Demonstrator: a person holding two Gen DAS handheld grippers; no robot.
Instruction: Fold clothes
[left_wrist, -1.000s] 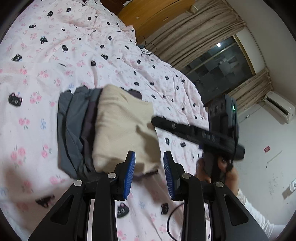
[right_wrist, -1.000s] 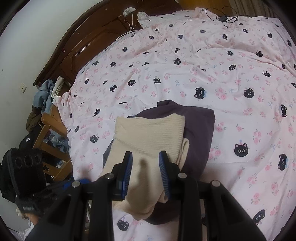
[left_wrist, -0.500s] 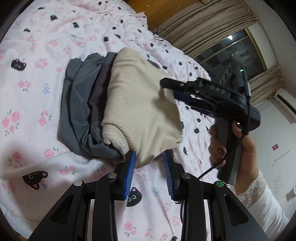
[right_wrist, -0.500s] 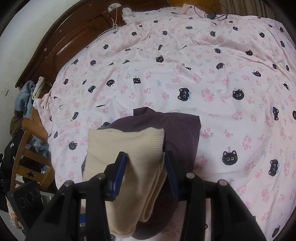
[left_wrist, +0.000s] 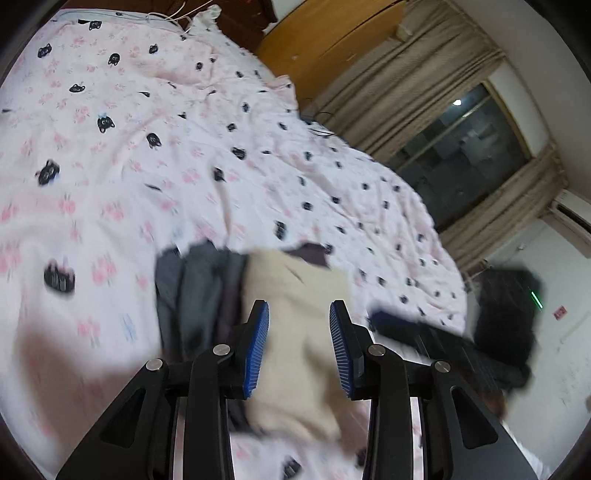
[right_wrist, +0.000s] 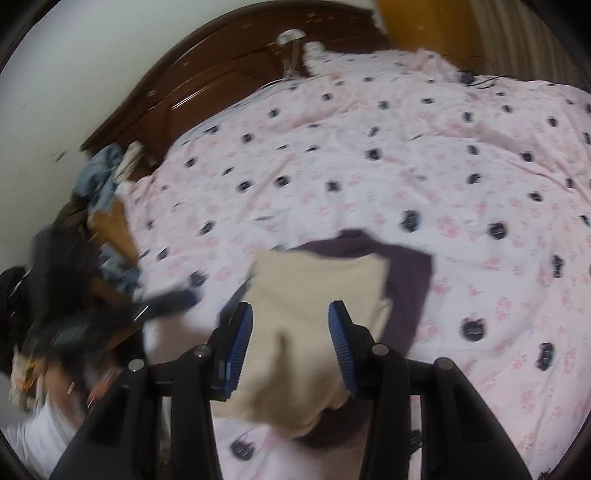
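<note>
A folded cream sweater (left_wrist: 291, 280) (right_wrist: 317, 280) lies on top of a stack of folded clothes on the pink cat-print bed sheet (left_wrist: 184, 147) (right_wrist: 369, 166). Grey garments (left_wrist: 192, 288) stick out on one side of the stack and a dark purple one (right_wrist: 410, 280) on the other. My left gripper (left_wrist: 297, 310) hovers just short of the sweater. Its jaws are opening, and the pads touch nothing. My right gripper (right_wrist: 290, 308) is open above the sweater's near edge, apart from it. Each gripper shows blurred in the other's view: the right gripper (left_wrist: 424, 332) and the left gripper (right_wrist: 162, 302).
A dark wooden headboard (right_wrist: 207, 66) closes the far end of the bed. A wooden chair piled with clothes (right_wrist: 103, 181) stands beside the bed. Beige curtains (left_wrist: 424, 74) frame a dark window (left_wrist: 461, 155). A black cable (right_wrist: 469, 77) lies on the sheet. A person's white sleeve (right_wrist: 37, 424) is at lower left.
Both grippers have drawn back and up from the cream sweater, which stays on the stack. The right jaws stand wider than a second ago. Both views are blurred by motion.
</note>
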